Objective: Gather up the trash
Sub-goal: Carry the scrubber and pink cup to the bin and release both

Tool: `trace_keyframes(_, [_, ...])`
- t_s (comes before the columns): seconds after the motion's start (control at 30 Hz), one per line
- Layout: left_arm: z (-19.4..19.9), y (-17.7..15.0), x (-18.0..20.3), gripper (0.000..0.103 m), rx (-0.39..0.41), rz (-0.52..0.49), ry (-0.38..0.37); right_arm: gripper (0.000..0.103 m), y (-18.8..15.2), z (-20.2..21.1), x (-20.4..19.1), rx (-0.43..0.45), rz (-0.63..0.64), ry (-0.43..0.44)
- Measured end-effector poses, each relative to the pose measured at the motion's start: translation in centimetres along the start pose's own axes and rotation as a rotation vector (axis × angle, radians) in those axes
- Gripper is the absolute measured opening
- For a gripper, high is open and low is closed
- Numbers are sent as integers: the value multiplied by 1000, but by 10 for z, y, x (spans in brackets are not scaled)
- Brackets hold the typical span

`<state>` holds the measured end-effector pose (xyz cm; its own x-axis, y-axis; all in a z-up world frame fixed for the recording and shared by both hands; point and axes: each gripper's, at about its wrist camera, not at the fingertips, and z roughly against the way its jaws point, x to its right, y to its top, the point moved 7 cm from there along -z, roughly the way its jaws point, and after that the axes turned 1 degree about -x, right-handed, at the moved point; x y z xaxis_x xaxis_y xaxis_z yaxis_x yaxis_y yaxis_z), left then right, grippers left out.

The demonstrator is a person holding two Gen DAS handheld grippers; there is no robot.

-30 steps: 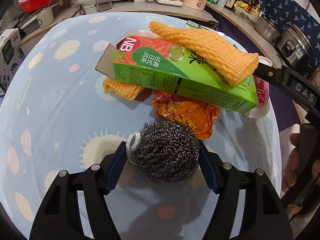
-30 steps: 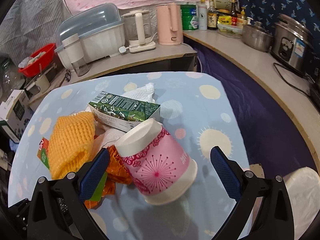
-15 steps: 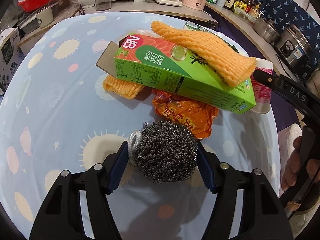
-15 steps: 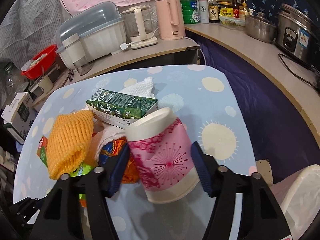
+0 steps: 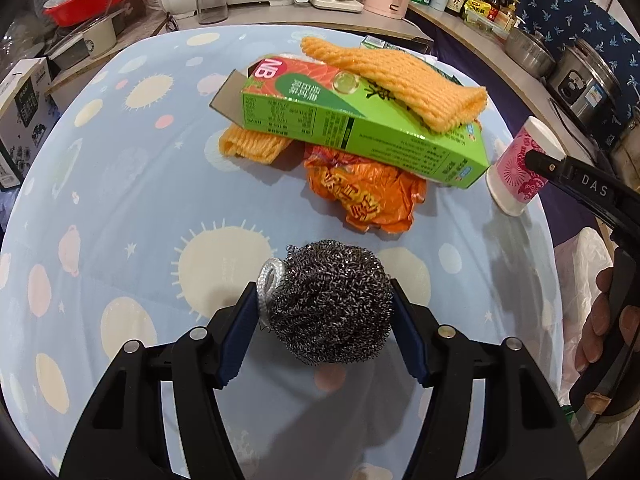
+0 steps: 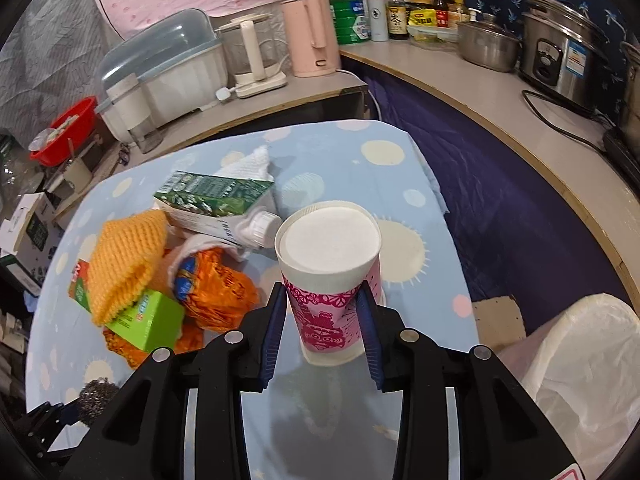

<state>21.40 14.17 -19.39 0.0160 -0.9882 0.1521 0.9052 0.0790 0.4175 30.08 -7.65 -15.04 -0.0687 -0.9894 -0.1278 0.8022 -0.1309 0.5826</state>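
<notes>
Pink cup point(image 6: 332, 280) stands upside down mid-frame, squeezed in my right tongs point(image 6: 322, 312). White bin bag point(image 6: 580, 364) waits lower right. My left tongs point(image 5: 324, 316) hold the steel scrubber point(image 5: 330, 300).

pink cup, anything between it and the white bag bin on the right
Nothing visible. The right gripper is shut on the pink cup, and only bare tablecloth and the table edge lie between it and the white-lined bin.

Both wrist cameras look closely down along their jaws, sharing the table point(image 5: 120, 208) clutter
</notes>
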Motion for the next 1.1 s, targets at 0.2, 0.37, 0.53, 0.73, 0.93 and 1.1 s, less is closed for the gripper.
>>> trace_keyframes(0.2, [-4, 1, 0, 60, -2, -7, 7, 38, -7, -9, 10, -5, -46, 18])
trace_keyframes(0.37, [1, 2, 1, 59, 8, -9, 4, 37, -4, 3, 8, 30, -52, 42])
trace_keyframes(0.53, [20, 4, 4, 59, 41, -12, -6, 37, 2, 34, 4, 81, -56, 64])
trace_keyframes(0.73, [63, 5, 17, 59, 109, -28, -44, 37, -2, 87, 13, 148, -90, 83])
trace_keyframes(0.93, [107, 0, 45, 59, 173, -71, -84, 37, -20, 143, 49, 209, -141, 65])
trace_keyframes(1.1, [136, -14, 86, 59, 210, -143, -130, 37, -42, 185, 102, 246, -196, 1])
